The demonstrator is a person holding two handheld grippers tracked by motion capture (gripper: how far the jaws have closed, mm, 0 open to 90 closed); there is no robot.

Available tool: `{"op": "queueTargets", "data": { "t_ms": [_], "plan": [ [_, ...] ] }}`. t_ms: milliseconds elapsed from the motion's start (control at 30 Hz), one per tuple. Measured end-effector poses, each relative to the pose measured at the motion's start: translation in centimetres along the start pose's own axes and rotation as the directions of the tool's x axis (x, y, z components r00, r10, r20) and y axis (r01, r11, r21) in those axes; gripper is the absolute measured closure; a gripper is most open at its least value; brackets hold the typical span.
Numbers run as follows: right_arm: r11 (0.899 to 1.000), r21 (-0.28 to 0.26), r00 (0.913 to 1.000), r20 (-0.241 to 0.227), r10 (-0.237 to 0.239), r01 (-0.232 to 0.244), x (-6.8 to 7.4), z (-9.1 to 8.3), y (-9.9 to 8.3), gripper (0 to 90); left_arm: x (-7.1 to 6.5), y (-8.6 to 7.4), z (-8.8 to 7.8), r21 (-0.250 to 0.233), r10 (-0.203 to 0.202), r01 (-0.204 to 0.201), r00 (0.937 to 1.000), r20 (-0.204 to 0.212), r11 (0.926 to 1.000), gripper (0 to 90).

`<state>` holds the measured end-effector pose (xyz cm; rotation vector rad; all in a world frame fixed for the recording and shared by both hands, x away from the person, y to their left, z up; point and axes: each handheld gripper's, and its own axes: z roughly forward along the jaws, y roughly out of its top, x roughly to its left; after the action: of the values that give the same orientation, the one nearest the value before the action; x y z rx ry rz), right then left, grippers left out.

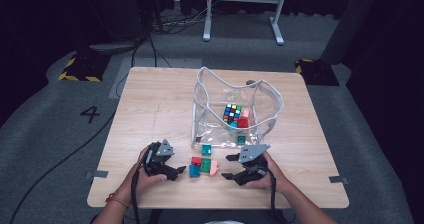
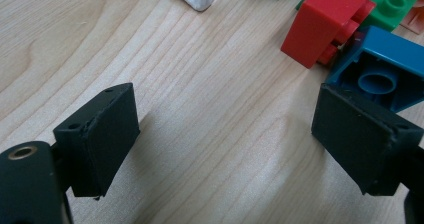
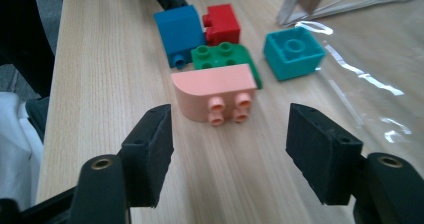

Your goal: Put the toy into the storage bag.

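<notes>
Your right gripper (image 3: 230,154) stands released, jaws apart, the pink block (image 3: 215,91) lying just ahead on the table (image 1: 150,99), apparently untouched. Your left gripper (image 2: 225,134) is released beside the blue block (image 2: 385,69).

A clear plastic bag (image 1: 270,101) stands open on the wooden table (image 1: 150,109), toward two o'clock from its middle. Inside lies a colourful puzzle cube (image 1: 232,113) beside small bricks. A white desk frame (image 1: 240,4) stands at twelve o'clock on the grey floor (image 1: 50,114).

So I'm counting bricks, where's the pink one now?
The pink brick lies on the table just ahead of the right gripper, against the green brick.
</notes>
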<state>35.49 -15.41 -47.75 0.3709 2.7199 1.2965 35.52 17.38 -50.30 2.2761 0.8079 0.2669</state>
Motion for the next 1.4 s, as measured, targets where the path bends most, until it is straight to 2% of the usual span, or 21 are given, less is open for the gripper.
{"op": "queueTargets", "data": {
  "t_ms": [67,100,133,167,200,267,333,467,567,600,733,767,867,900,933,1067,1133,1200,1233,1367,1400],
  "plan": [
    [1.000,0.010,0.9999,-0.011,0.002,-0.002,0.2,1.1,0.0,32.0,0.0,0.0,0.0,0.001,0.000,0.000,1.0000,-0.001,1.0000,11.7],
    [0.999,0.035,0.9995,-0.004,0.031,-0.031,0.5,1.5,0.0,30.2,0.0,0.0,0.0,0.000,0.000,0.000,1.0000,-0.001,1.0000,11.7],
    [1.000,0.020,1.0000,-0.005,-0.006,0.006,0.3,1.9,0.0,28.8,0.0,0.0,0.0,0.000,-0.001,0.001,1.0000,0.000,1.0000,11.7],
    [1.000,0.004,1.0000,-0.002,0.005,-0.005,0.3,2.2,0.0,27.7,0.0,0.0,0.0,0.001,0.000,0.000,1.0000,-0.001,1.0000,11.7],
    [0.998,0.020,0.9980,0.004,0.063,-0.064,0.5,2.3,0.0,26.6,0.0,0.0,0.0,0.000,0.000,0.000,1.0000,0.000,1.0000,11.7],
    [0.999,0.023,0.9990,0.005,0.044,-0.044,0.2,2.7,0.0,23.8,0.0,0.0,0.0,0.000,0.000,0.000,1.0000,0.000,1.0000,11.7],
    [0.997,0.024,0.9968,0.001,0.080,-0.080,0.4,3.2,0.1,23.1,0.0,0.0,0.0,0.000,0.001,-0.001,1.0000,0.000,1.0000,11.7],
    [0.999,0.023,0.9993,-0.003,0.036,-0.036,0.7,4.2,0.2,22.5,0.0,0.0,0.0,0.000,0.002,-0.002,1.0000,0.003,1.0000,11.7],
    [1.000,0.030,0.9997,0.026,-0.006,0.005,0.7,4.7,0.5,23.5,0.0,0.0,0.0,0.000,0.001,-0.001,1.0000,0.002,1.0000,11.7],
    [0.999,0.038,0.9991,0.031,0.030,-0.032,1.0,4.8,0.6,23.5,0.0,0.0,0.0,0.000,0.002,-0.002,1.0000,0.003,1.0000,11.7],
    [1.000,0.023,0.9993,0.036,-0.003,0.002,0.7,5.2,0.8,25.4,0.0,0.0,0.0,0.000,0.002,-0.002,1.0000,0.002,1.0000,11.7],
    [1.000,0.023,0.9987,0.048,0.015,-0.016,0.9,5.3,0.9,27.8,0.0,0.0,0.0,0.000,0.002,-0.002,1.0000,0.003,1.0000,11.7],
    [1.000,0.011,0.9989,0.046,0.006,-0.006,0.9,5.0,0.8,36.4,0.0,0.0,0.0,0.000,0.001,-0.001,1.0000,0.002,1.0000,11.7],
    [0.998,0.025,0.9972,0.054,0.052,-0.054,1.2,4.8,0.7,39.1,0.0,0.0,0.0,0.000,0.002,-0.002,1.0000,0.003,1.0000,11.7],
    [0.999,0.003,0.9977,0.046,0.049,-0.049,1.0,4.8,0.7,40.7,0.0,0.0,0.0,0.000,0.002,-0.002,1.0000,0.003,1.0000,11.7],
    [0.999,-0.015,0.9986,0.041,0.035,-0.034,0.6,4.4,0.3,41.5,0.0,0.0,0.0,-0.001,0.002,-0.002,1.0000,0.002,1.0000,11.7],
    [0.997,0.008,0.9963,0.047,0.072,-0.072,0.8,3.8,0.2,41.6,0.0,0.0,0.0,-0.001,0.001,-0.001,1.0000,0.002,1.0000,11.7],
    [1.000,-0.012,0.9985,0.051,0.018,-0.018,0.6,3.6,0.1,41.7,0.0,0.0,0.0,-0.001,0.001,-0.001,1.0000,0.002,1.0000,11.7],
    [0.999,0.002,0.9974,0.053,0.048,-0.048,0.8,3.2,0.1,41.7,0.0,0.0,0.0,-0.001,0.002,-0.002,1.0000,0.002,1.0000,11.7],
    [0.999,-0.049,0.9982,0.055,0.022,-0.020,-0.1,1.8,-0.1,41.8,0.0,0.0,0.0,0.000,0.002,-0.002,1.0000,0.002,1.0000,11.6],
    [0.999,-0.046,0.9980,0.056,0.031,-0.028,-0.3,1.5,-0.2,41.8,0.0,0.0,0.0,0.000,0.002,-0.002,1.0000,0.002,1.0000,11.6]
  ]
}}
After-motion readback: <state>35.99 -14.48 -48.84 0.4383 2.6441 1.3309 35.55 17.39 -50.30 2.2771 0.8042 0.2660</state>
